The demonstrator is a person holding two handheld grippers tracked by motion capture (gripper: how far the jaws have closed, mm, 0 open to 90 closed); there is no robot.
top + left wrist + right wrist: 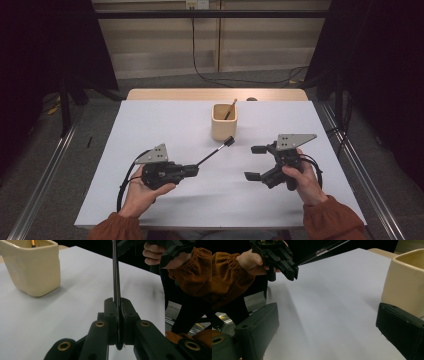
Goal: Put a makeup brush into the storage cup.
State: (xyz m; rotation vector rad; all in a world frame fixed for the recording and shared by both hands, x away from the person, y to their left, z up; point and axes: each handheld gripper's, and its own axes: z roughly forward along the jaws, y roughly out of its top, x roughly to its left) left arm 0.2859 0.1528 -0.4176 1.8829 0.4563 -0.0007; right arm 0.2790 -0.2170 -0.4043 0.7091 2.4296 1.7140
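My left gripper [196,170] is shut on the handle of a thin black brush [216,151], whose dark head points up and right toward a cream square cup [224,122]. The brush handle [115,275] rises straight from my clamped jaws, with the cup [35,267] at the upper left. Another brush [231,108] with a wooden handle stands inside the cup. My right gripper [254,162] is open and holds nothing, to the right of the brush head. From its own camera, my right gripper [327,327] faces the cup [405,282] at the right and the left gripper [293,270] with the brush.
A white sheet [165,125] covers the table [150,94], whose wooden far edge shows behind it. Metal rails [40,185] run along both sides on the floor. Cables [210,77] lie on the floor beyond the table.
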